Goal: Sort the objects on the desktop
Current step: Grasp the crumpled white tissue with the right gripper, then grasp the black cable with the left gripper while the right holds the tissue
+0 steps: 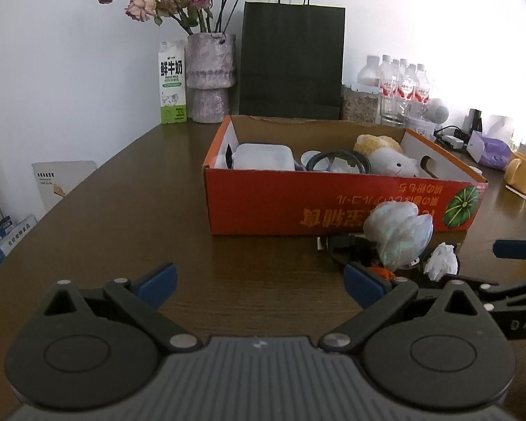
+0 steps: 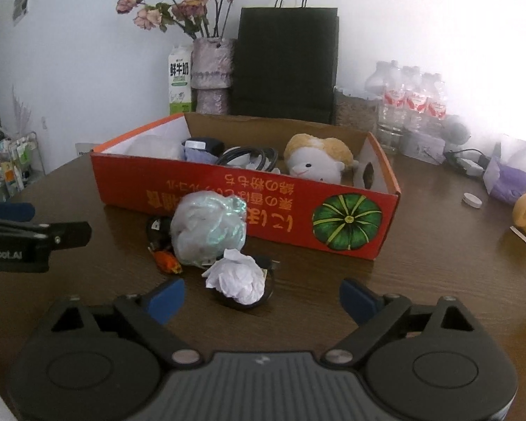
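Note:
An orange cardboard box [image 1: 333, 203] [image 2: 249, 210] stands on the dark wooden table [image 1: 140, 210] and holds a plush toy [image 2: 315, 161], a coiled cable [image 2: 249, 156] and a white container [image 1: 263, 156]. In front of it lie a shiny crumpled bag [image 2: 208, 231] [image 1: 398, 233], a crumpled white paper [image 2: 238, 277] [image 1: 440, 261] resting on a black ring-shaped object [image 2: 266, 289], and a small orange thing [image 2: 168, 261]. My right gripper [image 2: 261, 296] is open, just short of the white paper. My left gripper [image 1: 259, 286] is open over bare table, left of the pile.
Against the back wall stand a milk carton [image 1: 172, 84], a vase of dried roses [image 1: 210, 77], a black paper bag [image 1: 291, 63] and several water bottles [image 1: 403, 84]. A yellow mug [image 1: 522, 175], a purple packet [image 2: 508, 179] and a white cap [image 2: 472, 199] sit at the right.

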A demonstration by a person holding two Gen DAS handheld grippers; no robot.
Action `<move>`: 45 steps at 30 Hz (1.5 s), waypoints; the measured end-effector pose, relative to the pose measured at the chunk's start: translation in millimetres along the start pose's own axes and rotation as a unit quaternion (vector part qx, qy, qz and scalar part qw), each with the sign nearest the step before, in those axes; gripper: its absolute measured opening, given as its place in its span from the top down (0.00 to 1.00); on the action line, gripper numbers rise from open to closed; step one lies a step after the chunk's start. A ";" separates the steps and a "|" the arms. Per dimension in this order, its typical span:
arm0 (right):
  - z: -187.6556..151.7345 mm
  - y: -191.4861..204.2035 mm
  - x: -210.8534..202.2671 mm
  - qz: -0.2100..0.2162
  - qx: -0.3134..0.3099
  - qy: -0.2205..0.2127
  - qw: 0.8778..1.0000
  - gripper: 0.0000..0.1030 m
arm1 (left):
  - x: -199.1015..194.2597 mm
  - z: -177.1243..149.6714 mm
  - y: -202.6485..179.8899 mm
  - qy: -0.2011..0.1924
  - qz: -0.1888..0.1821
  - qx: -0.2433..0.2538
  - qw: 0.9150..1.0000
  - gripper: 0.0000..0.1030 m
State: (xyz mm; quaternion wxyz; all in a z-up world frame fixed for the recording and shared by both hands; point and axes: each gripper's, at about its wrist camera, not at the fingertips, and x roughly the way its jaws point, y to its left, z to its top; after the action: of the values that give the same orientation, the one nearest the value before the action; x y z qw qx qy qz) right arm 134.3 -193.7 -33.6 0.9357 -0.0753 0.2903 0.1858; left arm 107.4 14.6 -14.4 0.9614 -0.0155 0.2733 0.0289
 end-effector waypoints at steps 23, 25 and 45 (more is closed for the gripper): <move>8.8 10.2 0.3 0.035 -0.014 -0.018 0.999 0.89 | 0.1 0.0 -0.9 0.001 -0.010 -0.006 1.000 0.00; 10.1 9.1 -3.2 0.037 -0.012 -0.023 0.999 0.89 | -0.2 0.0 -2.3 0.001 -0.011 -0.004 1.000 0.00; 11.5 -41.9 -33.1 0.016 0.012 -0.059 0.998 0.89 | 8.9 5.2 -86.0 0.004 -0.047 0.038 0.998 0.00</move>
State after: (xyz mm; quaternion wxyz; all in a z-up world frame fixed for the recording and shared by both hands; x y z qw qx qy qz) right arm 131.4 -239.4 -3.9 0.9488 -0.0487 0.2383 0.2013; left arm 123.2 -70.5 -13.4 0.9606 0.0075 0.2765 -0.0271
